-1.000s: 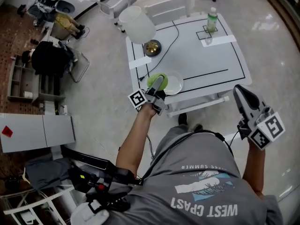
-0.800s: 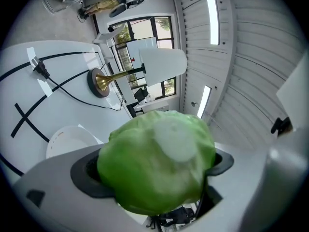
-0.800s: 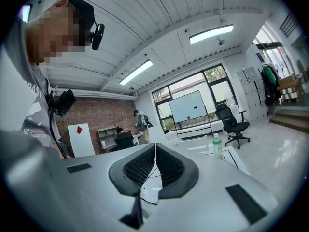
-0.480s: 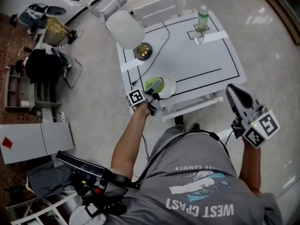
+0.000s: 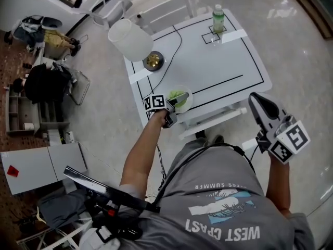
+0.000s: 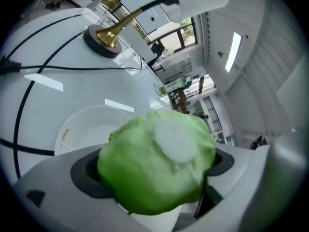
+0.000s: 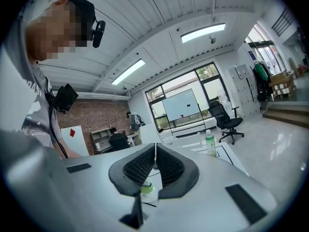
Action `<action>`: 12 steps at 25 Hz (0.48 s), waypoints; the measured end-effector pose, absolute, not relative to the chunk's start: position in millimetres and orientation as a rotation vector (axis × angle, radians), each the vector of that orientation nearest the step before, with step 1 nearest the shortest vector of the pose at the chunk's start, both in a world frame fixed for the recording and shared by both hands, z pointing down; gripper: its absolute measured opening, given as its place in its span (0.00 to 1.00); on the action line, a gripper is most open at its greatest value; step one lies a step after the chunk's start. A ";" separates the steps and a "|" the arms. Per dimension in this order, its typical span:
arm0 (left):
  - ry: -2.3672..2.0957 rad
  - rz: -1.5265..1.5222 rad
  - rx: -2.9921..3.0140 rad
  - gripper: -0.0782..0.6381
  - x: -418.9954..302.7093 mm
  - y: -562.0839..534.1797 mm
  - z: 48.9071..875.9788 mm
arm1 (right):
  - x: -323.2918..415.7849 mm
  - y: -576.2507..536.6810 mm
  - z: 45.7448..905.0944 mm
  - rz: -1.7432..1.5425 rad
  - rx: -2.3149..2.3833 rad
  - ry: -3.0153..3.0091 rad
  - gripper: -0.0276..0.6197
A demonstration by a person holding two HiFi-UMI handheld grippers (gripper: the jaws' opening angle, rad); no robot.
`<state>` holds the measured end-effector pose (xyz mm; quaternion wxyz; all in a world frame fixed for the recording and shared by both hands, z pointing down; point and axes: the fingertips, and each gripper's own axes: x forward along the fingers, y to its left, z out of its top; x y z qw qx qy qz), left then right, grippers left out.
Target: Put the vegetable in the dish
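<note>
Left gripper (image 5: 178, 101) clamped on the cabbage (image 6: 157, 161), my arm (image 5: 141, 152) stretched over the dish (image 6: 89, 124), right gripper (image 5: 258, 102) closed, empty, beside the white table (image 5: 223, 61)

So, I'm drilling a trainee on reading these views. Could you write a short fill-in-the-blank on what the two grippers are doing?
1. The left gripper is shut on a ____ vegetable.
2. The vegetable hangs over a ____ dish on the table.
3. The right gripper, off to the table's side, is shut and holds ____.

Missing words: green; white; nothing
</note>
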<state>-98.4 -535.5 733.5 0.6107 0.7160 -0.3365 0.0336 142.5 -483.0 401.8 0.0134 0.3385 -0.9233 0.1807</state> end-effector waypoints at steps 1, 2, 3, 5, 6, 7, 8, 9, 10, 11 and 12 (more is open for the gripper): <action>-0.754 0.149 1.671 0.84 -95.4 -532.6 735.5 | 142.7 -483.7 401.8 0.567 1.059 -2.875 0.05; -0.732 0.223 1.691 0.84 -93.2 -529.9 737.7 | 142.8 -484.6 402.3 0.572 1.063 -2.874 0.05; -0.714 0.298 1.712 0.84 -91.7 -527.9 740.4 | 143.1 -485.9 403.5 0.576 1.065 -2.873 0.05; -0.689 0.439 1.748 0.84 -91.5 -527.0 747.3 | 143.7 -489.9 408.0 0.586 1.068 -2.872 0.05; -0.681 0.504 1.764 0.84 -92.8 -527.7 750.8 | 143.7 -492.0 410.3 0.591 1.069 -2.872 0.05; -0.674 0.570 1.780 0.84 -94.9 -528.4 754.0 | 143.4 -493.9 412.3 0.595 1.069 -2.873 0.05; -0.666 0.644 1.797 0.84 -97.5 -528.5 756.8 | 142.9 -495.3 413.8 0.599 1.068 -2.874 0.05; -0.656 0.729 1.815 0.84 -100.6 -527.4 759.4 | 142.4 -496.2 414.7 0.603 1.067 -2.874 0.05; -0.641 0.824 1.834 0.84 -103.9 -525.4 761.8 | 141.9 -496.6 415.0 0.606 1.067 -2.874 0.05; -0.621 0.920 1.849 0.84 -107.2 -523.0 763.9 | 141.3 -496.8 415.1 0.610 1.067 -2.874 0.05; -0.598 1.007 1.859 0.84 -110.3 -520.5 766.0 | 141.0 -497.2 415.2 0.614 1.068 -2.872 0.05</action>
